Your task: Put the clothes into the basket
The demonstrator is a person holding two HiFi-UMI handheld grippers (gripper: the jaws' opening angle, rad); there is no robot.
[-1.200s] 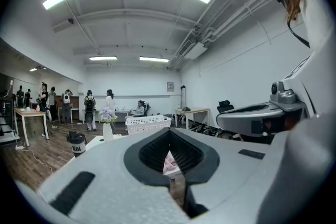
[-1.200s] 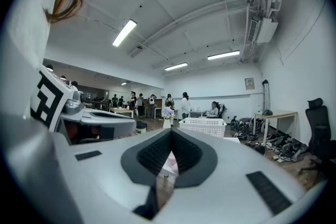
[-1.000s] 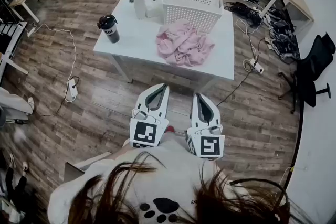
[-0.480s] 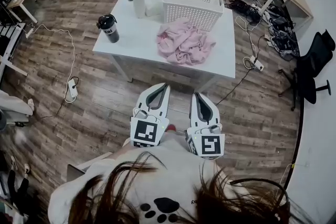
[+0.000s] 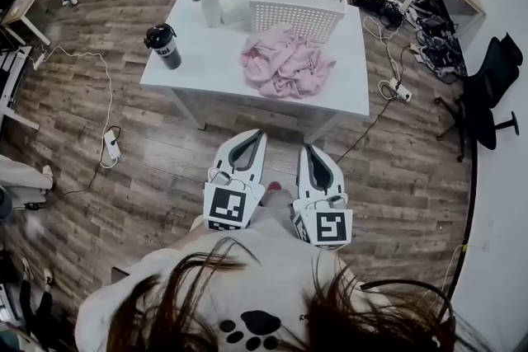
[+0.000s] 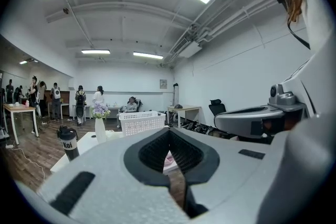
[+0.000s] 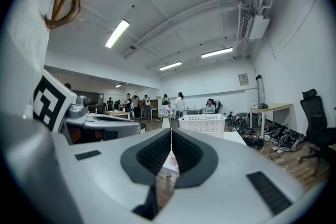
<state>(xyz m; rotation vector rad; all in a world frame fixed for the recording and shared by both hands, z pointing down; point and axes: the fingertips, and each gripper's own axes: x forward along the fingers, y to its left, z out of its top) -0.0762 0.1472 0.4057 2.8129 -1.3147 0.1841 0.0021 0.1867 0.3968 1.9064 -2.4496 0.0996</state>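
Head view: the left gripper [image 5: 255, 134] and right gripper [image 5: 307, 149] are held side by side close to the person's body, above the wooden floor and well short of the white table [image 5: 202, 74], which stands at 12 o'clock from them. On the table, the white basket [image 5: 299, 0] occupies the far edge. The pink clothes [image 5: 285, 63] lie in a crumpled heap just at the basket's 6 o'clock, apparently touching its near wall. A dark bottle [image 5: 164, 45] stands at 9 o'clock from the clothes, and a vase of flowers [image 5: 209, 0] at the basket's 9 o'clock. No garment is visible inside the basket.

Left gripper view: the jaws are together at the tips, with nothing clamped between them. A sliver of pink cloth shows only through the hollow behind the tips, far off on the table. The basket sits at 11 o'clock beyond the jaws.

Right gripper view: the jaws are likewise closed tip to tip and empty. The basket appears at 1 o'clock above them, and the vase at 12.

Assessment: the task appears not begun. The whole pile remains outside the basket. Approach, opening of the jaws, grasp, lift and deposit all remain to be done.
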